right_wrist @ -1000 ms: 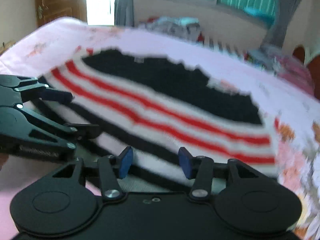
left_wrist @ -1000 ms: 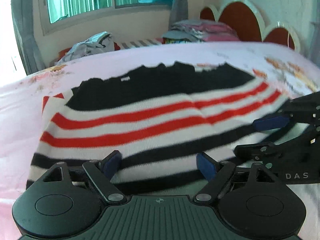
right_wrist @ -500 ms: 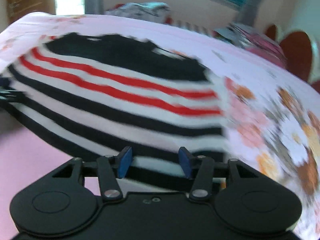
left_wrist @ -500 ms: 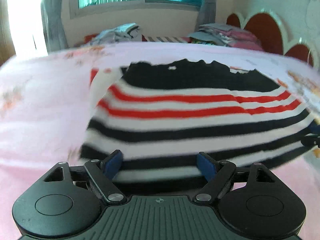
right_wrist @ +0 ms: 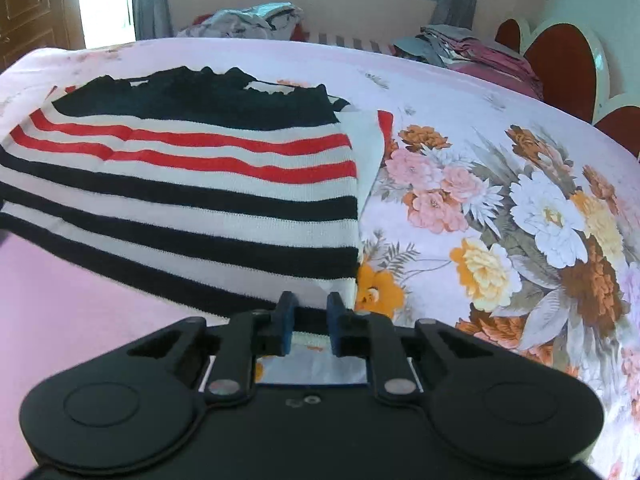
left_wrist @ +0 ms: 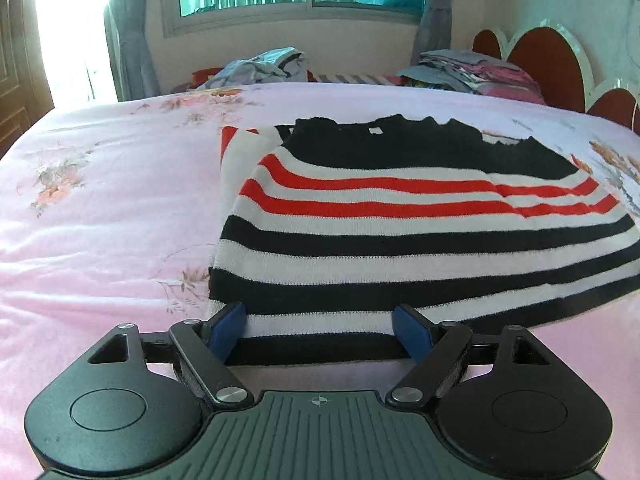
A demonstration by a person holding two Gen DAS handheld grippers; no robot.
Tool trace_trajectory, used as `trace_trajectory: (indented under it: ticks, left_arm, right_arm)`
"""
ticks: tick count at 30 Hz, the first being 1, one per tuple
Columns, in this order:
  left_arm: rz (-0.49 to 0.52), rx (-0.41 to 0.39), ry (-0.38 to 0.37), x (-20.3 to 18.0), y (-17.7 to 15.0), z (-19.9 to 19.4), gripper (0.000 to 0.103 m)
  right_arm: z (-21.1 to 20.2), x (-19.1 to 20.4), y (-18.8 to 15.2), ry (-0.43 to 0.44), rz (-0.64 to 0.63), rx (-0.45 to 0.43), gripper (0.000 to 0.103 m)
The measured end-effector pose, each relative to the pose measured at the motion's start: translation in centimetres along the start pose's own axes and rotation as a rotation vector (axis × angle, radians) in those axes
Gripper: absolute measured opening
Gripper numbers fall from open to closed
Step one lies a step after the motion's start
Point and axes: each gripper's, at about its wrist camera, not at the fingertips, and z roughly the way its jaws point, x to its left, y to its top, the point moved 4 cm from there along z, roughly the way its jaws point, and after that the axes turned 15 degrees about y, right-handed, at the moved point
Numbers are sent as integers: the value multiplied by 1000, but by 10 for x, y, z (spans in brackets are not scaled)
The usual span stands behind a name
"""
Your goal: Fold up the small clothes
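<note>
Left wrist view: the striped sweater (left_wrist: 400,220) lies flat on the pink bedsheet (left_wrist: 100,220), and its right end runs off the frame edge. Its near hem sits between the blue pads of the left gripper (left_wrist: 320,330), which stand wide apart, not pressing the cloth. Under the gripper body the hem is hidden. Heaped clothes (left_wrist: 260,66) and a folded stack (left_wrist: 472,68) at the far bedside are too small to sort.

Right wrist view: the right gripper (right_wrist: 311,322) has just been closing; its pads sit near together with the sweater's near right corner between them. Whether they pinch the cloth I cannot tell. The sweater's left end is cut off here.
</note>
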Motion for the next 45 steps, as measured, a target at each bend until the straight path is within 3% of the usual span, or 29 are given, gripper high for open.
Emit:
trace_trajectory:
  ticks: [21, 24, 26, 27, 31, 33, 35, 37, 40, 42, 45]
  left_arm:
    - [1, 2, -17, 0, -2, 1, 81]
    - [-9, 9, -28, 7, -1, -9, 81]
    - [26, -15, 24, 9, -4, -21, 81]
    - [37, -19, 51, 11, -7, -26, 81]
    - [36, -87, 123, 19, -15, -39, 81]
    - [-50, -101, 127, 30, -10, -39, 81]
    - [-142, -45, 111, 40, -6, -25, 81]
    - [-131, 58, 166, 44, -10, -1, 81]
    - [-244, 112, 131, 59, -14, 8, 81]
    - [-234, 97, 149, 61, -12, -2, 81]
    - [-308, 72, 68, 62, -14, -21, 81]
  right_arm:
    - [4, -8, 3, 33, 71, 7, 15]
    - [-8, -10, 2, 97, 110, -46, 25]
    - [-22, -11, -2, 134, 123, -107, 48]
    - [-28, -10, -3, 130, 116, -125, 48]
    - [-38, -9, -2, 154, 109, -159, 27]
    - [-35, -9, 2, 120, 85, -165, 26]
    - [-22, -13, 2, 86, 95, -108, 11]
    - [-3, -18, -4, 47, 108, -16, 0]
    - [-6, -14, -1, 38, 102, -25, 0]
    - [-20, -10, 0, 65, 93, -92, 8]
    - [-35, -6, 2, 78, 85, -161, 9]
